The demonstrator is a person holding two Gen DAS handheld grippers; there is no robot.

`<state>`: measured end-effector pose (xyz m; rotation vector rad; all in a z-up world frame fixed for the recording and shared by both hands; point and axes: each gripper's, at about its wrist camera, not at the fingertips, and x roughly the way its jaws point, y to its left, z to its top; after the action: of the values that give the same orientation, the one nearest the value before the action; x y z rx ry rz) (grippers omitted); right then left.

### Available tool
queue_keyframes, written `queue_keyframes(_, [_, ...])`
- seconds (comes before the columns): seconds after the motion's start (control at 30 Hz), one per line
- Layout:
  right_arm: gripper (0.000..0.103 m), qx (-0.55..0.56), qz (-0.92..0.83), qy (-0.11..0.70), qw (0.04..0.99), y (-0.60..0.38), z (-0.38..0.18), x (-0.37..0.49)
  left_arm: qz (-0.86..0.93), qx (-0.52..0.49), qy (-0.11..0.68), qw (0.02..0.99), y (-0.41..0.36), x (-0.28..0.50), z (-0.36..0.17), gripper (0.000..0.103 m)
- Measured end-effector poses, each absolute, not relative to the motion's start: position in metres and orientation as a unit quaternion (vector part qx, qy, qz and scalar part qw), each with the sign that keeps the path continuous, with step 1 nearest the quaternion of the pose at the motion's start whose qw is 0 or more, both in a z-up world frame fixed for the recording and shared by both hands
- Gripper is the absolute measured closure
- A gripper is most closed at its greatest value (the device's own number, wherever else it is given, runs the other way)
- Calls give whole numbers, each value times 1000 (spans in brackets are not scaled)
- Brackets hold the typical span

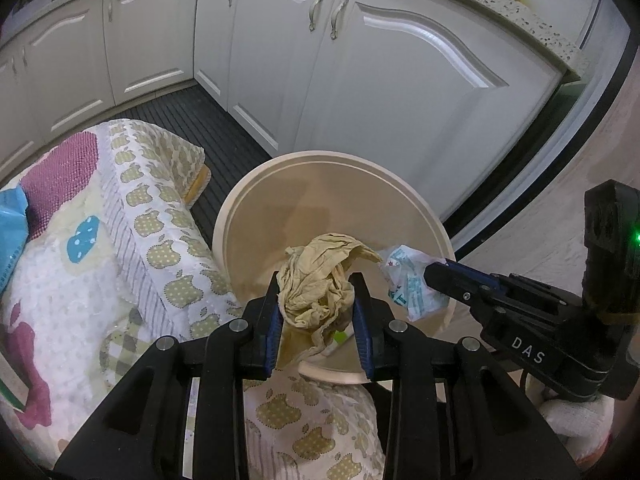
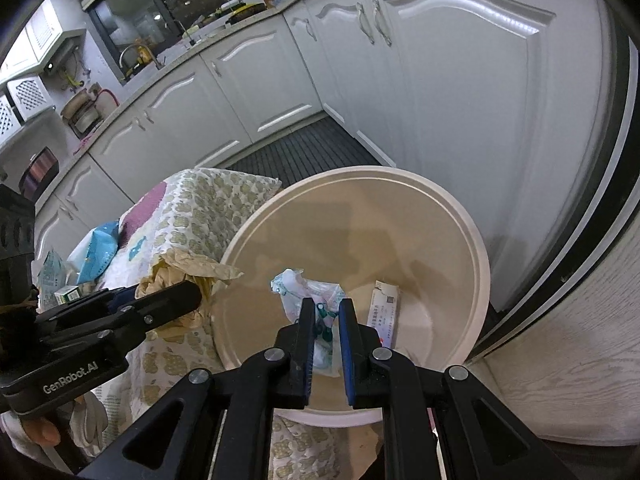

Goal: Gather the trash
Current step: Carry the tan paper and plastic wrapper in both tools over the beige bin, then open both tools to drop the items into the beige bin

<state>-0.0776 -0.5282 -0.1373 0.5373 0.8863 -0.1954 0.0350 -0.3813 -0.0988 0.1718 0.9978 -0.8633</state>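
A round beige bin (image 1: 320, 158) stands open below both grippers. My left gripper (image 1: 316, 284) is shut on a crumpled tan paper (image 1: 324, 256), held over the bin's near-left side. From the right, my right gripper (image 1: 430, 274) reaches in, shut on a white plastic wrapper (image 1: 412, 284) with teal print. In the right wrist view the right gripper (image 2: 326, 306) pinches that wrapper (image 2: 304, 288) above the bin's (image 2: 400, 174) inside. The left gripper (image 2: 196, 296) holds the tan paper (image 2: 192, 270) at the bin's left rim. A white printed carton (image 2: 384, 312) lies inside the bin.
A quilted apple-print cover (image 1: 120, 240) drapes furniture left of the bin, with a blue packet (image 2: 100, 248) and a small green box (image 2: 68, 294) on it. White cabinet doors (image 1: 360, 80) stand close behind. A dark ribbed mat (image 1: 208, 120) covers the floor.
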Motion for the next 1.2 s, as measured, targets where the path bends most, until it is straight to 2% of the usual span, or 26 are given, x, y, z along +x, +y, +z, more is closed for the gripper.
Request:
queue_keyframes(0.37, [93, 263, -112, 430, 857, -535, -145, -74, -399, 80, 465, 786, -383, 35, -101, 67])
queue_keyframes(0.4, [90, 263, -113, 429, 856, -534, -145, -73, -399, 79, 465, 786, -383, 36, -101, 67])
queue_keyframes(0.53, [79, 268, -115, 427, 856, -535, -145, -73, -401, 72, 469, 783, -382, 37, -103, 50])
queue_keyframes(0.57, [76, 269, -115, 426, 856, -534, -145, -73, -402, 71, 470, 783, -381, 37, -103, 49])
queue_keyframes(0.7, [69, 271, -115, 423, 857, -534, -144, -75, -401, 70, 469, 784, -377, 36, -102, 48])
queue_keyframes(0.97, [67, 267, -110, 420, 860, -529, -137, -78, -400, 66, 463, 788, -368, 32, -94, 48])
queue_keyframes(1.1, [62, 262, -107, 417, 864, -526, -131, -79, -399, 64, 459, 791, -361, 26, -88, 48])
queue_keyframes(1.2, [61, 260, -104, 414, 866, -522, -125, -80, -396, 62, 454, 795, -352, 23, -83, 48])
